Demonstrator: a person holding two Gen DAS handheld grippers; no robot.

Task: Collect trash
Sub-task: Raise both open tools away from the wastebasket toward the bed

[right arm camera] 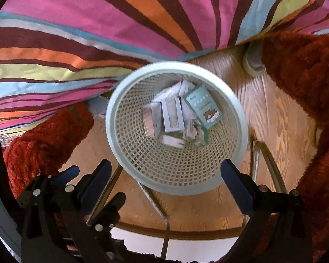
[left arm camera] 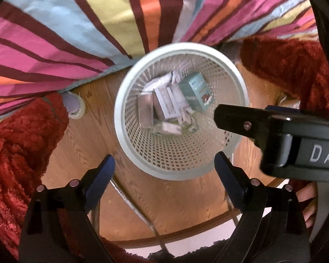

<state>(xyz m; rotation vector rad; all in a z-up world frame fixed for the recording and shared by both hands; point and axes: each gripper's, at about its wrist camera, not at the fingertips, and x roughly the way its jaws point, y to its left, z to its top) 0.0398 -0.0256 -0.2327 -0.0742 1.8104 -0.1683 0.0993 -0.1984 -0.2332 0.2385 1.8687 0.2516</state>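
A pale mesh waste basket (left arm camera: 129,100) stands on the wooden floor, seen from above in both views (right arm camera: 236,118). Inside lie several pieces of trash: a teal carton with a bear picture (left arm camera: 197,92) (right arm camera: 202,107), a white box (left arm camera: 164,103) (right arm camera: 172,115), crumpled paper (right arm camera: 193,131) and a brownish packet (left arm camera: 145,110) (right arm camera: 149,122). My left gripper (left arm camera: 164,168) is open and empty, above the basket's near rim. My right gripper (right arm camera: 166,173) is open and empty, also above the near rim; its black body reaches in from the right in the left wrist view (left arm camera: 274,135).
A striped bedspread (left arm camera: 76,32) (right arm camera: 98,32) hangs behind the basket. A red fluffy rug (left arm camera: 15,153) (right arm camera: 307,76) lies on both sides. A slipper (left arm camera: 73,105) (right arm camera: 253,61) sits by the bed. A metal wire frame (right arm camera: 155,199) crosses the floor below the basket.
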